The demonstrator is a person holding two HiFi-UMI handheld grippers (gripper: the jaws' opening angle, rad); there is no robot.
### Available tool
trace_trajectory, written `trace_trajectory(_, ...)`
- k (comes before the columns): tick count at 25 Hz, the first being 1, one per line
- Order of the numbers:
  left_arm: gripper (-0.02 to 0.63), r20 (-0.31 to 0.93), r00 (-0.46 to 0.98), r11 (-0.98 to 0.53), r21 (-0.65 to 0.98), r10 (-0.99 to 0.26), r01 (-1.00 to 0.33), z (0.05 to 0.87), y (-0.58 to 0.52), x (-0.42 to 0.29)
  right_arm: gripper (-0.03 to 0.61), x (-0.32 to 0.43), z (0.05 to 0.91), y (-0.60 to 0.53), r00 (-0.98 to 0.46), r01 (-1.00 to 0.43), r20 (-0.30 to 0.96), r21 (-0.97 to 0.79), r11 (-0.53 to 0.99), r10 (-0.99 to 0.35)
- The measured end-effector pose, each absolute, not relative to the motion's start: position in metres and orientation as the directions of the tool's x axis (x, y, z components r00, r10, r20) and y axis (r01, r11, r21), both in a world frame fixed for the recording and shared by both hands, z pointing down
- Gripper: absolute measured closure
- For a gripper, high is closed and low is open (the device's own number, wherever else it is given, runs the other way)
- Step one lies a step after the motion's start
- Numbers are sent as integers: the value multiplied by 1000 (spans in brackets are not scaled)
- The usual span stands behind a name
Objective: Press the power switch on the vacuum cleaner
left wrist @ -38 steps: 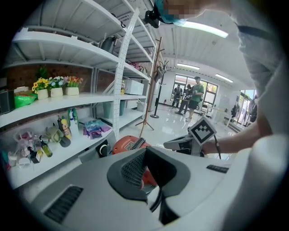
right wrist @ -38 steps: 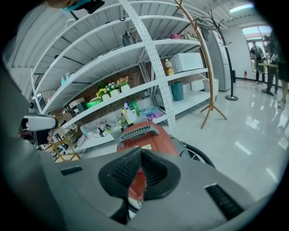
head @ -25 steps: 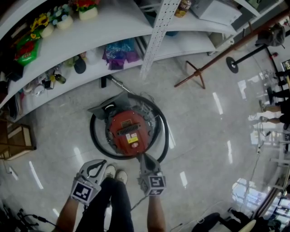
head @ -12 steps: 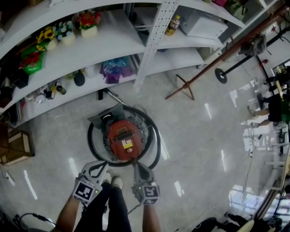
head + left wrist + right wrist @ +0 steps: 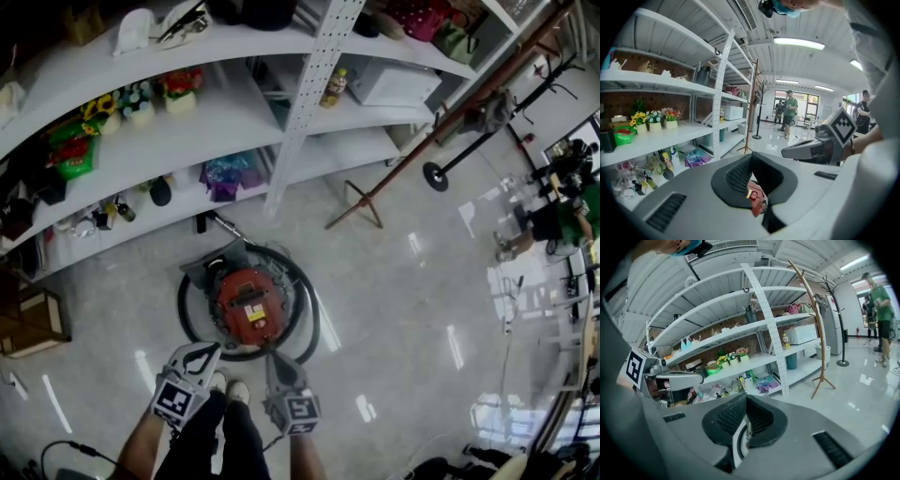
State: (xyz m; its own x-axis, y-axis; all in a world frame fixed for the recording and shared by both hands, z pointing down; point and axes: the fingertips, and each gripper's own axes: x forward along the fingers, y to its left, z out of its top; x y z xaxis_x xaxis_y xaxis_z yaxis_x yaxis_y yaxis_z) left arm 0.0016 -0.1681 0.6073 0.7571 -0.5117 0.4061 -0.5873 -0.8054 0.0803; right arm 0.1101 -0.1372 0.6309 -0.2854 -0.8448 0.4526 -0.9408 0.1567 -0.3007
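Red round vacuum point(image 5: 246, 305), hose point(image 5: 313, 323) coiled around, beside shelf point(image 5: 234, 127); open floor point(image 5: 403, 309) rightward. Left hand-held gripper point(image 5: 203, 351), right hand-held gripper point(image 5: 273, 359) clenched, empty.

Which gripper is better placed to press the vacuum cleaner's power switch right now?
Slightly the right gripper: its shut tip sits just short of the vacuum cleaner, pointing straight at it. The left gripper is near too, but angled in.

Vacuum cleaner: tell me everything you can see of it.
The vacuum cleaner is a round canister with a red top, a black grille and a yellow label, on a grey base. A black hose coils around it. It stands upright on the floor before white shelves. Neither the left gripper nor the right gripper touches it.
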Motion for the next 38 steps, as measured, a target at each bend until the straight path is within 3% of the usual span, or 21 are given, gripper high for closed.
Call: trace_trajectory(38, 607, 304, 789, -827, 5, -534, -562, 442, -148, -2, 566, 98, 449, -110, -274, -943, 326, -278, 185, -905)
